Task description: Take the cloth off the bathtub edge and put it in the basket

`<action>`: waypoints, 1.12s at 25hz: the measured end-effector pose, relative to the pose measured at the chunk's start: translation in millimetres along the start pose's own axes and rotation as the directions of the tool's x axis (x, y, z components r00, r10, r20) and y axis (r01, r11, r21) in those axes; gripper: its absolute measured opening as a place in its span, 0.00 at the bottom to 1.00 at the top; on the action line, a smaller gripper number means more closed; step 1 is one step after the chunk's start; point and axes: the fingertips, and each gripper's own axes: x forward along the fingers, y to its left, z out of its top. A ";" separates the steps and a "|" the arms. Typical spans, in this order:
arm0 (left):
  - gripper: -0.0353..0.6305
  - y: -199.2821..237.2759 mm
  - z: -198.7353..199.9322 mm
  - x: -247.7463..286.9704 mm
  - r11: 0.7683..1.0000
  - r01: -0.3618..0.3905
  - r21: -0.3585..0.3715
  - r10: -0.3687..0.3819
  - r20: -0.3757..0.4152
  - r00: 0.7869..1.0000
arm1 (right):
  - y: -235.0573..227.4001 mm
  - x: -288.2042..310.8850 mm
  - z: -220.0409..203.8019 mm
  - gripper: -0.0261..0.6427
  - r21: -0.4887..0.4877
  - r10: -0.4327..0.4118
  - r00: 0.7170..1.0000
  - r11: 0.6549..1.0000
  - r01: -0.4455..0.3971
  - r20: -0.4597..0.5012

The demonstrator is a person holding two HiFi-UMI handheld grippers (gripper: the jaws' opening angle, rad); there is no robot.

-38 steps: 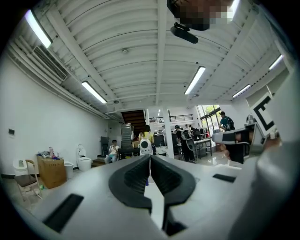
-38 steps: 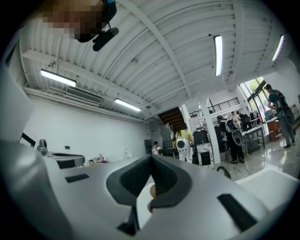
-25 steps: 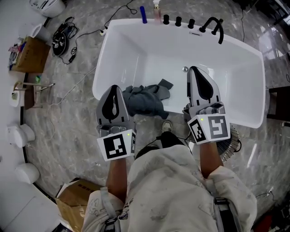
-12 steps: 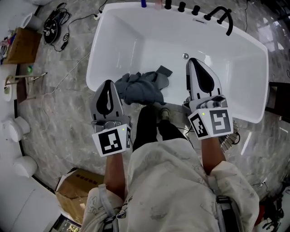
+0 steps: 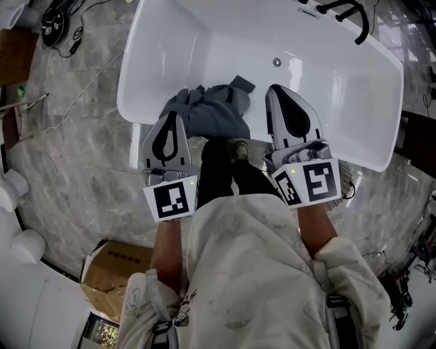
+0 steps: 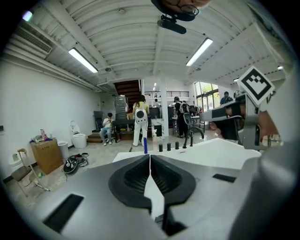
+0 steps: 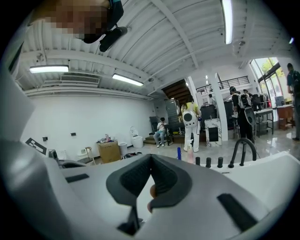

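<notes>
The cloth [image 5: 214,116] lies over the near edge of the bathtub [image 5: 340,88]; faucet [image 5: 361,28] on its far rim; cardboard box [image 5: 116,269] on the floor, nearer left

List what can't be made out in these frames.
- Crumpled grey cloth: head view, left part hidden behind the left gripper; absent from both gripper views.
- Basket: head view, only a ribbed sliver shows beside the right gripper; unidentifiable.
- Black tap: head view, cut off by the top edge.

grey cloth [image 5: 208,116] lies heaped on the bathtub [image 5: 327,88] edge.
</notes>
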 end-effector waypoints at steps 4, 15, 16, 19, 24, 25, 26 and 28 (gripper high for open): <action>0.06 2.0 -42.4 20.6 0.999 0.045 0.002 -0.045 -0.095 0.995 | 7.8 26.6 -34.3 0.02 0.004 0.011 0.998 1.000 -0.011 -0.060; 0.06 0.1 -155.0 48.4 0.974 0.225 0.038 -0.196 -0.364 0.911 | 20.5 63.3 -83.4 0.02 0.018 -0.001 0.984 1.000 0.004 -0.181; 0.07 -1.1 -165.5 48.7 0.968 0.247 0.043 -0.212 -0.388 0.897 | 21.6 64.9 -86.3 0.02 0.017 -0.003 0.982 1.000 0.007 -0.187; 0.14 -6.0 -194.9 51.2 0.951 0.305 0.045 -0.252 -0.452 0.855 | 22.3 70.5 -95.2 0.02 0.016 -0.009 0.978 1.000 0.013 -0.208; 0.26 -15.7 -236.0 60.9 0.919 0.388 0.064 -0.297 -0.536 0.791 | 18.2 78.1 -110.2 0.02 0.024 -0.028 0.970 0.999 0.035 -0.241; 0.28 -18.1 -243.4 62.7 0.908 0.413 0.072 -0.309 -0.551 0.776 | 17.7 79.4 -112.4 0.02 0.025 -0.034 0.969 0.999 0.041 -0.246; 0.32 -20.8 -251.1 63.9 0.894 0.440 0.081 -0.322 -0.567 0.758 | 17.5 80.4 -114.6 0.02 0.026 -0.040 0.967 0.999 0.048 -0.252; 0.35 -26.8 -267.5 63.4 0.859 0.502 0.101 -0.348 -0.603 0.718 | 18.2 80.8 -119.8 0.02 0.027 -0.053 0.963 0.998 0.062 -0.266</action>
